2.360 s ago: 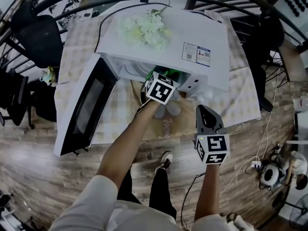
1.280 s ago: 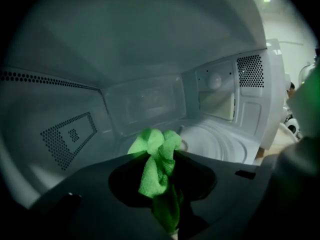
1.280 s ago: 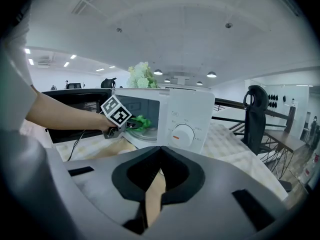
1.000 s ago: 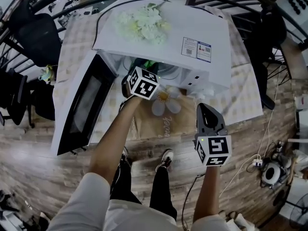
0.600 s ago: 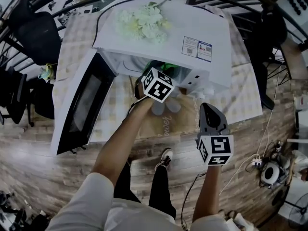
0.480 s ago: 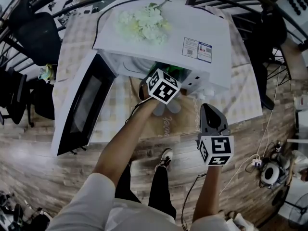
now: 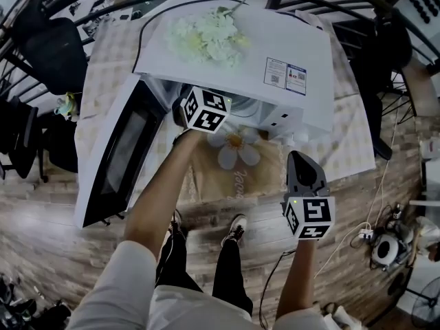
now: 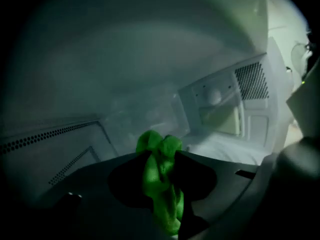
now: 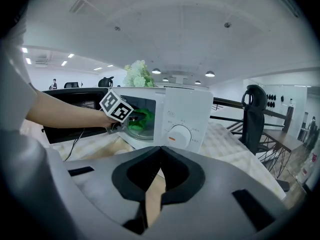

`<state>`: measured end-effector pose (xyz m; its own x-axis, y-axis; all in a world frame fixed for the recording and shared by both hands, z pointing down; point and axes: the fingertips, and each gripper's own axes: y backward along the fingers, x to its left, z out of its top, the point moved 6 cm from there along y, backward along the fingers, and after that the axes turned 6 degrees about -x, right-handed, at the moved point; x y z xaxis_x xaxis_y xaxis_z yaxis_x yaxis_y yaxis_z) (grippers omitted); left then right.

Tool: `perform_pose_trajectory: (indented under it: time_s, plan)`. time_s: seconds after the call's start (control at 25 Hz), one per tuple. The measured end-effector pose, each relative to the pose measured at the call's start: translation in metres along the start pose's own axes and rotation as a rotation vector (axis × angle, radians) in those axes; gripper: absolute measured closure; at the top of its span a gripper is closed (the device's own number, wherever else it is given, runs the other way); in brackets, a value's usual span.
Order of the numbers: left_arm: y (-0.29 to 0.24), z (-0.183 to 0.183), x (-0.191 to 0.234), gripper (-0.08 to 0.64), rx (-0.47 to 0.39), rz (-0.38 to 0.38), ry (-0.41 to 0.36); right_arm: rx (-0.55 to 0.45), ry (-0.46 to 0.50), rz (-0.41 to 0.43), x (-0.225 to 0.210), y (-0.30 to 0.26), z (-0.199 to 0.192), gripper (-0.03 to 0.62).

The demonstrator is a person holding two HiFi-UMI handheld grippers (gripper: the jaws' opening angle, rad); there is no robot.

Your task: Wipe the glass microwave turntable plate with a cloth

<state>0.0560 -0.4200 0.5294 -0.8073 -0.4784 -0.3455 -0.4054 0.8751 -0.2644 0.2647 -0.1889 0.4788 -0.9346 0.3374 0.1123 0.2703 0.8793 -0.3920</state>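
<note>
The white microwave (image 7: 275, 47) stands on the table with its door (image 7: 120, 153) swung open to the left. My left gripper (image 8: 160, 156) is inside the cavity, shut on a bunched green cloth (image 8: 159, 184). Only its marker cube (image 7: 206, 110) shows in the head view. In the right gripper view the cloth (image 9: 141, 118) sits over the glass turntable plate (image 9: 139, 133) on the cavity floor. Whether they touch is hidden. My right gripper (image 7: 298, 158) hangs shut and empty in front of the table, level with the control panel (image 9: 181, 115).
A bunch of white flowers (image 7: 206, 36) lies on top of the microwave. A tan mat with a daisy print (image 7: 234, 150) lies in front of it on the checked tablecloth (image 7: 344, 136). Dark office chairs (image 7: 55, 53) stand at the left, and one (image 9: 252, 114) at the right.
The left gripper has swept with the cloth from the right part of the cavity to the left. The right gripper has barely moved.
</note>
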Motion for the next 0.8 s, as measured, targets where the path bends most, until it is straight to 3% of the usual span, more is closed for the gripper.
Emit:
perform_pose_trajectory:
  time_s: [0.12,0.2,0.36,0.48,0.8]
  plan:
    - [-0.015,-0.025,0.023,0.440,0.127,0.021,-0.088,0.008,0.002,0.003,0.002,0.000,-0.002,0.580]
    - [-0.017,-0.035,0.029,0.440,0.187,-0.001,-0.084,0.012,0.003,0.004,0.001,0.001,-0.004,0.580]
    - [-0.010,-0.041,0.012,0.442,0.138,-0.079,0.000,0.016,0.001,0.005,0.000,0.000,-0.006,0.580]
    - [0.002,-0.040,-0.004,0.445,0.106,-0.124,-0.012,0.018,0.003,0.004,-0.003,-0.002,-0.007,0.580]
    - [0.016,-0.016,-0.066,0.449,0.133,-0.292,-0.029,0.022,-0.012,0.001,-0.006,-0.002,-0.012,0.580]
